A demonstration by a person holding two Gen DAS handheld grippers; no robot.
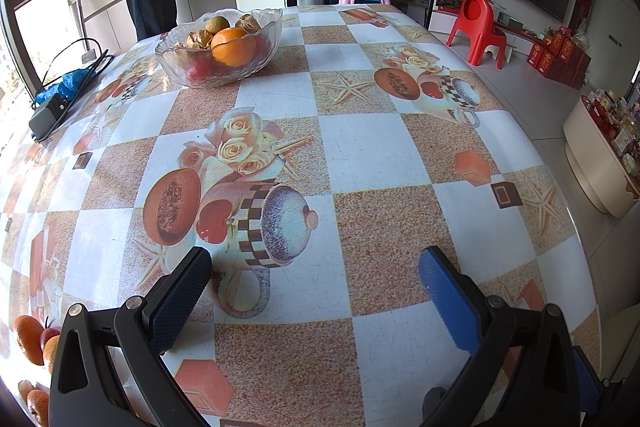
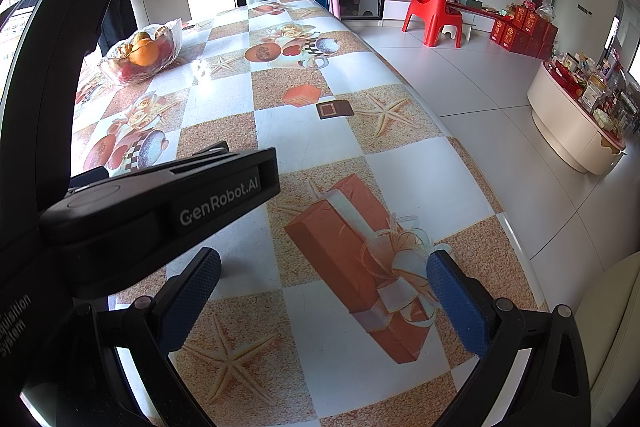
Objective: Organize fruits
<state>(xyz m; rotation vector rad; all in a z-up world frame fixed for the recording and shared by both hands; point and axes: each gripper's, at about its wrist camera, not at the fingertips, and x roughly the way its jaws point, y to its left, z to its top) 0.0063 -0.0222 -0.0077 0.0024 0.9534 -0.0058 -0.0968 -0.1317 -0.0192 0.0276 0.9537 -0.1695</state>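
Far ahead of my left gripper point(image 1: 316, 291), beyond its fingertips and a little to the left side, stands the glass bowl point(image 1: 256, 61) on the patterned table point(image 1: 360, 143), and it already holds the fruits: one orange point(image 1: 234, 45) on top, some brownish fruits behind it, and something red below that I see only through the glass. Both fingers of this gripper stand wide apart and nothing is between them, only the tablecloth. My right gripper point(image 2: 324, 303) is the same, fingers spread wide over a printed gift box, holding nothing; the bowl point(image 2: 140, 61) is well apart from it, far to the upper left. I judge the task is nearly finished, or perhaps finished, because between and ahead of the fingers I find no loose fruit. However, at the lower left edge of the left view, outside the left finger, some orange and red round shapes appear; they are cut off and bent by the lens, so I cannot tell if they are real fruits or only the print. In the right view the body of the other gripper hides much of the left side of the table.
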